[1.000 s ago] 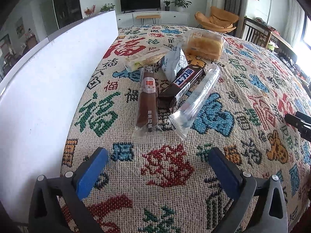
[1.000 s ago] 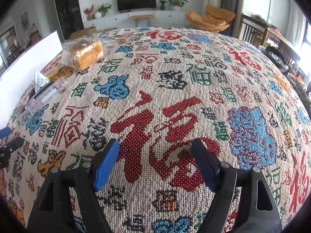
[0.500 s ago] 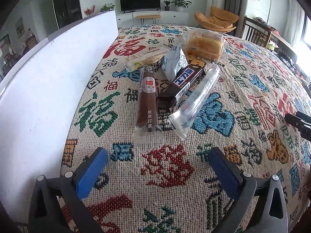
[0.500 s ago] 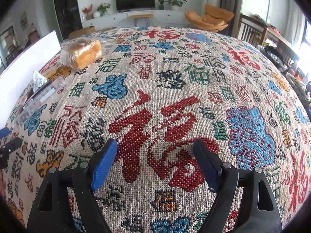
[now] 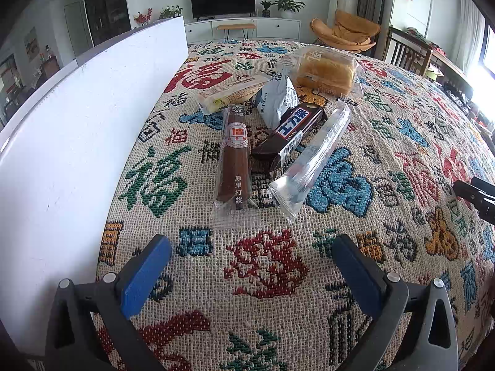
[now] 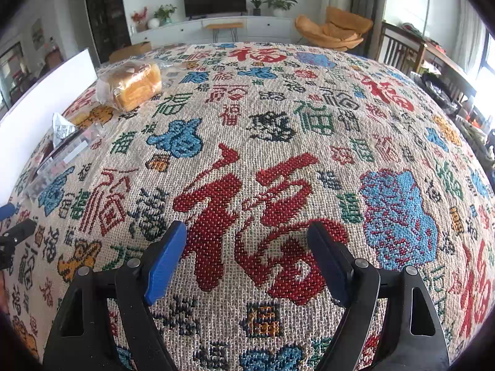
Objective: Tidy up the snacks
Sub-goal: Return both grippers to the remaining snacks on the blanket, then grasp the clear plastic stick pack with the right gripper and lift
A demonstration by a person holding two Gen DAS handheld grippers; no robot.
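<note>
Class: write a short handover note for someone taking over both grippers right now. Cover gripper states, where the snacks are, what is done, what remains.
Left gripper: open, empty, over the cloth near the snacks.
Right gripper: open, empty, over bare patterned tablecloth.
Snacks: brown bar, chocolate bar, clear pack, white packet, yellow bar, bread loaf, clustered beside the white board.
Done: nothing visibly sorted.
Left: everything.

Readable text on snacks and cloth

原果打浆 is printed on the brown fruit bar (image 5: 234,157); 士力架 is read on the chocolate bar (image 5: 289,134); 福 is woven across the tablecloth (image 6: 260,213).
</note>
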